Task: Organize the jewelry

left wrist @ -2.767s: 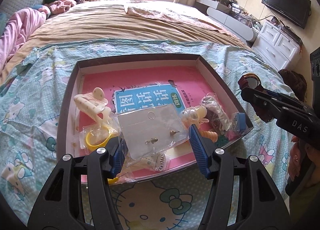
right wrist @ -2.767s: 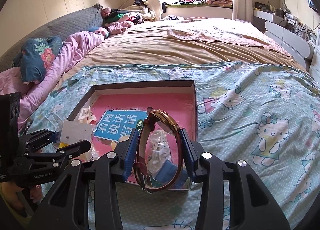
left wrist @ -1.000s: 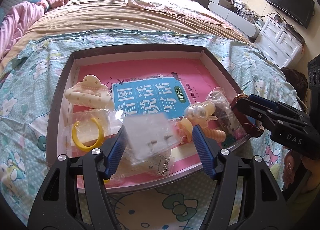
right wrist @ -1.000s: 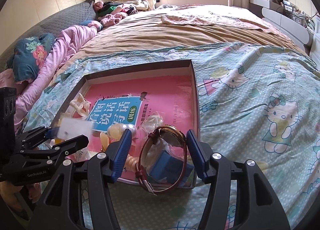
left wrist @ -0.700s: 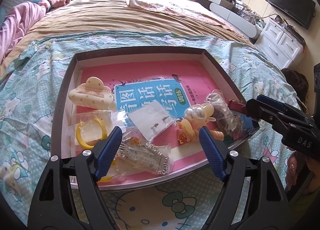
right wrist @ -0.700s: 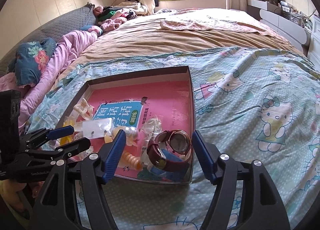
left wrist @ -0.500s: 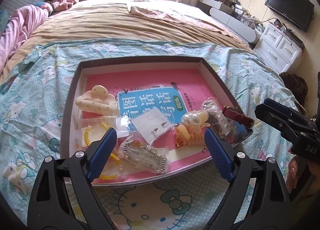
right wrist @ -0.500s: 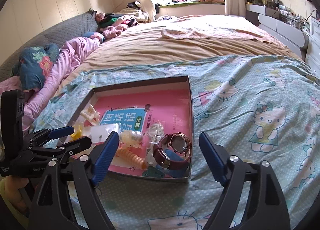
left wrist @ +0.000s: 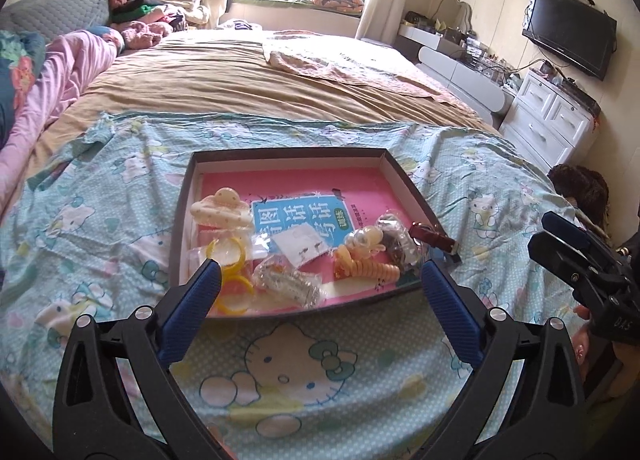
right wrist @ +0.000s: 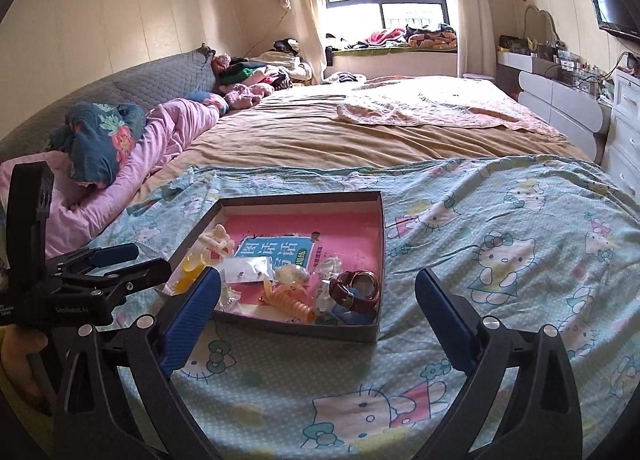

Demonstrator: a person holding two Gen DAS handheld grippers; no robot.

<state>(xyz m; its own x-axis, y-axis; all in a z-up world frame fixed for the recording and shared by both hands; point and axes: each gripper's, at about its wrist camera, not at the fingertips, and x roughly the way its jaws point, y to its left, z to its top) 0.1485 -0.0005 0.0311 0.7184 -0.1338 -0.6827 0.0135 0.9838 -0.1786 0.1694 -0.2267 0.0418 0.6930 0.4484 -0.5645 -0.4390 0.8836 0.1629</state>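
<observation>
a shallow cardboard tray with dark outer walls and a pink floor lies on a bed covered by a teal cartoon-cat sheet. it fills the middle of the left wrist view, its long axis running away from the camera toward the upper frame.

the jewelry is crowded along the tray's near edge. a watch with a round metal face and a brown leather strap lies in the near right corner, resting on a blue object; in the right wrist view its strap runs left to right. left of it is a ridged orange spiral piece, then a pale glossy bead cluster, a clear flat bag with small earrings, and a crinkled bag holding a metal comb clip. yellow plastic rings lie at the near left, and a cream spotted claw clip sits further back. a blue printed booklet lies flat beneath them.

the left gripper has its blue ribbed jaws wide apart and empty, framing the tray's near edge. the right gripper also has its jaws spread and empty, with the tray between and beyond them.
</observation>
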